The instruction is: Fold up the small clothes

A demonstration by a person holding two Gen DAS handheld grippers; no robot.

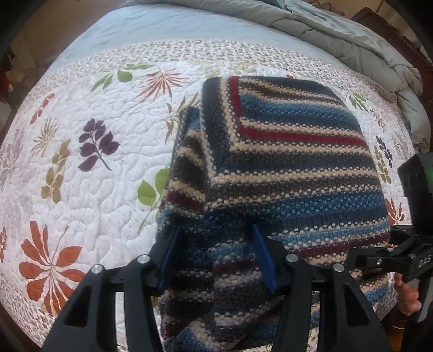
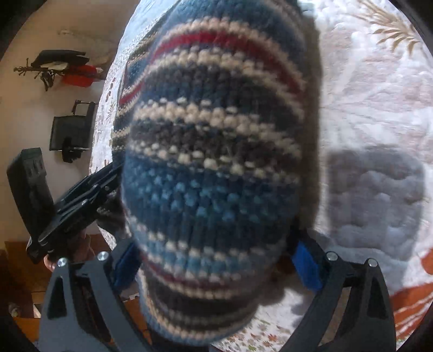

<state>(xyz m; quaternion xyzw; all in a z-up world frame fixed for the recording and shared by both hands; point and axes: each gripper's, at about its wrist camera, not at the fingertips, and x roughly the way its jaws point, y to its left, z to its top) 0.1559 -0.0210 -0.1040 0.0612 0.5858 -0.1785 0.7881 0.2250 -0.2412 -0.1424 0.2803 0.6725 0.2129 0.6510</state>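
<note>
A knitted sweater (image 1: 284,168) with blue, red, cream and dark stripes lies folded on the floral quilted bedspread (image 1: 89,173). One side is folded over its top. My left gripper (image 1: 216,257) points down at its near left corner. The blue pads (image 1: 170,257) stand apart with knit between them. In the right wrist view the sweater (image 2: 211,168) fills the blurred picture. My right gripper (image 2: 216,268) is wide open around its near end, and part of each blue pad (image 2: 307,268) is hidden by knit. Its black body (image 1: 406,254) shows at the sweater's right edge.
A grey duvet (image 1: 338,32) is bunched at the far side of the bed, beside a pale blue sheet (image 1: 162,24). Off the bed's left edge in the right wrist view, black gear (image 2: 70,132) and a red item (image 2: 78,75) lie on the floor. A hand (image 1: 408,297) holds the right gripper.
</note>
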